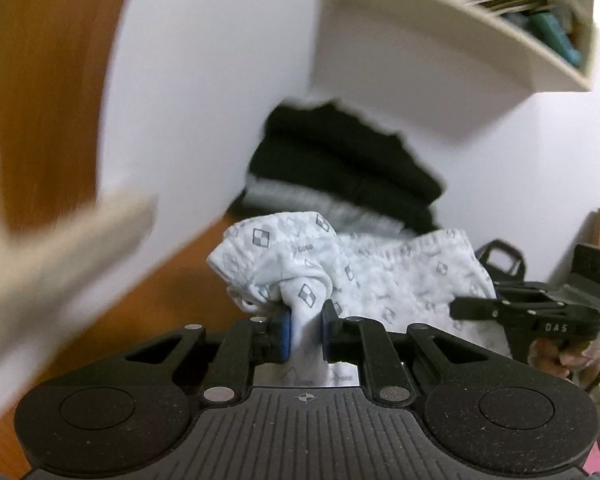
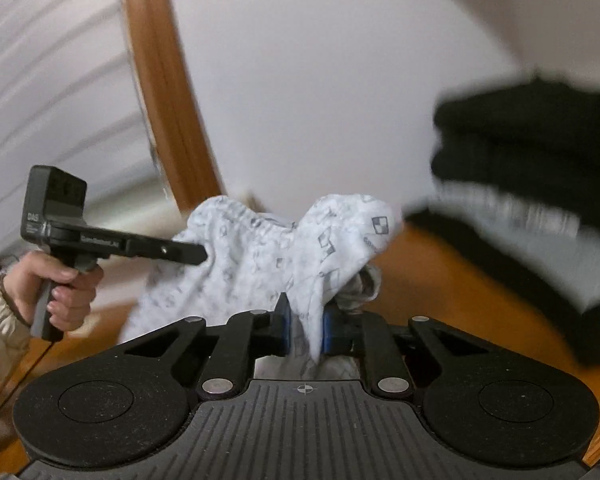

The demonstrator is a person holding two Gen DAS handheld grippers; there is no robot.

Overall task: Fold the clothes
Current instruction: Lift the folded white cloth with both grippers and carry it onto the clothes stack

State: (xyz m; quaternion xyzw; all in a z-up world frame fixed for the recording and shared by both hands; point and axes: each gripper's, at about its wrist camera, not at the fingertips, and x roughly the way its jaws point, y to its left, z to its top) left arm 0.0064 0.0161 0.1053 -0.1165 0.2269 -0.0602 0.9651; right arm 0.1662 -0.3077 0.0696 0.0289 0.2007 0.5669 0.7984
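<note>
Pale printed cotton garment (image 1: 384,280), white with grey checker motifs, hangs bunched at centre frame in both views, pinched between the blue pads of the left tool (image 1: 305,334) and the right tool (image 2: 305,330), both clamped on its fabric. Behind it, upper right, sits a blurred stack of folded black and grey clothes (image 1: 340,160) on the orange wooden bench (image 2: 460,280). A hand (image 2: 66,286) grips the left tool's handle at lower left of the right wrist view.

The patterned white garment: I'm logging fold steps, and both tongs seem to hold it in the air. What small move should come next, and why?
Probably draw the two tongs apart to pull the cloth flat. The left tongs and right tongs each pinch a bunched part of the patterned white garment, which sags crumpled between them above the wooden table. It looks too wrinkled to fold neatly.
</note>
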